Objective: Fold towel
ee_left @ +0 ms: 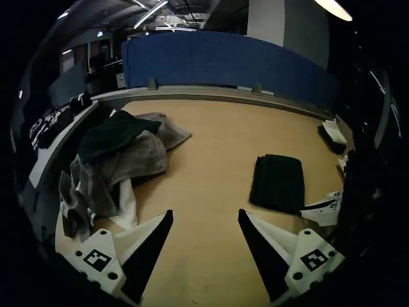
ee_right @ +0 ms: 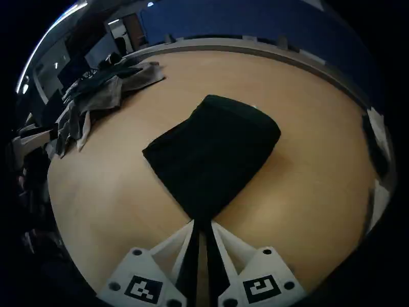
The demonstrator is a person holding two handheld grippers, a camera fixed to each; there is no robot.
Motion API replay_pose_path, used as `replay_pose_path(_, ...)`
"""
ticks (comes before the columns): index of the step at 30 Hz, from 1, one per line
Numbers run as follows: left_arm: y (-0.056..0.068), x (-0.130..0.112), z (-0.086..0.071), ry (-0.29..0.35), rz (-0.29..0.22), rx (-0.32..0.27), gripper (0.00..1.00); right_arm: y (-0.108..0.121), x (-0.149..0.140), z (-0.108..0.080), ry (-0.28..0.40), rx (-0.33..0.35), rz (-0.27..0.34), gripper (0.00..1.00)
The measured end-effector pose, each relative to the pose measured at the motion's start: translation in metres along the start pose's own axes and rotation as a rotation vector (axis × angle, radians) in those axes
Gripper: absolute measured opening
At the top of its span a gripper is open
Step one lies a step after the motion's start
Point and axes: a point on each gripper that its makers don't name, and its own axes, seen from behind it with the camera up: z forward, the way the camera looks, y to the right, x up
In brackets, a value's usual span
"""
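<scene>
The right gripper (ee_right: pixel 202 227) pinches the near corner of a folded black towel (ee_right: pixel 214 153) on a wooden table (ee_right: pixel 317 194), while the left gripper (ee_left: pixel 205 212) hovers, fingers spread, a towel pile (ee_left: pixel 117 158) at left.

Wooden table (ee_left: pixel 214 138) with folded black towel (ee_left: pixel 277 181), heap of towels (ee_left: pixel 122 153).

Open-plan office: blue divider screen (ee_left: pixel 225 61) ahead of the left claw (ee_left: pixel 204 212), at the wooden surface (ee_left: pixel 220 133) far edge; strip lights (ee_left: pixel 151 13) overhead.
</scene>
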Motion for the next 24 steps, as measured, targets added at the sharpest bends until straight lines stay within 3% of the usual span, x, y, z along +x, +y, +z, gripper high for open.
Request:
replay_pose_path(9, 0.003, 0.000, -0.002, 0.003, -0.006, 0.001, 0.94, -0.002, 0.025, -0.017, 0.064, 0.009, -0.052, 0.07)
replay_pose_path(17, 0.007, 0.006, -0.005, 0.017, -0.016, -0.001, 0.94, -0.006, 0.092, -0.064, 0.201, 0.057, -0.118, 0.06)
replay_pose_path(24, 0.015, 0.012, -0.010, 0.030, -0.017, -0.009, 0.95, -0.001, 0.142, -0.108, 0.257, 0.098, -0.183, 0.06)
